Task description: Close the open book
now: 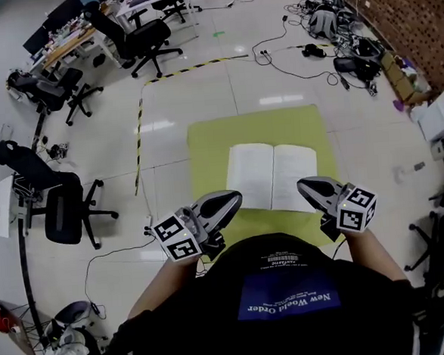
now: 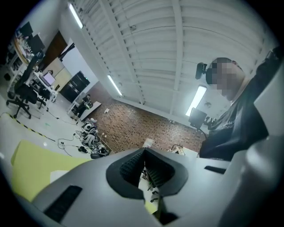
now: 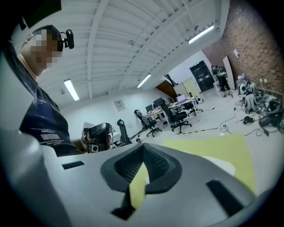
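While your left gripper point(image 1: 230, 201) and right gripper point(image 1: 306, 186) are both clenched on nothing, hovering by the mat's point(image 1: 205, 147) near edge, the book point(image 1: 271, 175) lies wide open at the mat's middle; closing it is all yet to do.

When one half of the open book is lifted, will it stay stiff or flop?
Probably floppy: the book lies flat open and looks thin, no thick cover showing. It seems light, and may slide on the green mat.
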The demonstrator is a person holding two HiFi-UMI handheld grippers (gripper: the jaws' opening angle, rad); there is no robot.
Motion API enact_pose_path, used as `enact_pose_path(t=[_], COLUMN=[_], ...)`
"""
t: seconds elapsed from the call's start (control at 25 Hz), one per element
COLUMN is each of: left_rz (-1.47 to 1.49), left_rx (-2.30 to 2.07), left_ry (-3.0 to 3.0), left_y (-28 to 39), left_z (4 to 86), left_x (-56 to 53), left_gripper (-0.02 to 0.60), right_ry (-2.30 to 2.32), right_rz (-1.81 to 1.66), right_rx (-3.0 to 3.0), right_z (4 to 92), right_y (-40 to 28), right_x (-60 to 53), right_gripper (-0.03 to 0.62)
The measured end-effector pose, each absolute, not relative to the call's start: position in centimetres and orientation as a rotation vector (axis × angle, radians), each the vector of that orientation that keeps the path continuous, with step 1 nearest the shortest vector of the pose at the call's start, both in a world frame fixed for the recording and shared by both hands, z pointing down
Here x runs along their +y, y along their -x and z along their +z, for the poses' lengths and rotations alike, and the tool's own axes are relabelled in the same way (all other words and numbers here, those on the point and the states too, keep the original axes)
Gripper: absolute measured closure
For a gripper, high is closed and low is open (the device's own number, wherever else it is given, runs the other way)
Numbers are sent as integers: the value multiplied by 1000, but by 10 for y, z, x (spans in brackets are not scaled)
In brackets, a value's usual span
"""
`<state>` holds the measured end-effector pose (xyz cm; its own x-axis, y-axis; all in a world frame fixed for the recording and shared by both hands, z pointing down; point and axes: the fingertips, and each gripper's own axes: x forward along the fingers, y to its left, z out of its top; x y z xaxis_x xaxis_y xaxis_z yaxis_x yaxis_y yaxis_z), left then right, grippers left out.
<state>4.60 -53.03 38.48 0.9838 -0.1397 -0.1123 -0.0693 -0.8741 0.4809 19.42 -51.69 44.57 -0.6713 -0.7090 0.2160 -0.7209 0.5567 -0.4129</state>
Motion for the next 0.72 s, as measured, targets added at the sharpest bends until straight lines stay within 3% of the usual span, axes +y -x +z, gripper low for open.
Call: enact_pose_path(t=[0.36, 0.72], left_rz=[-208, -51], left_rx=[-152, -178], left_ry=[-2624, -2453], left_y=[-44, -48], left_z=[380, 470], left_x=[-537, -517], left_gripper=[575, 575], right_ry=[-1283, -1281], right_rz=[698, 1135], right_rx=[-2730, -2672], right_z=[429, 543], right_y=[-195, -177], right_x=[-520, -496], right_gripper=[606, 606])
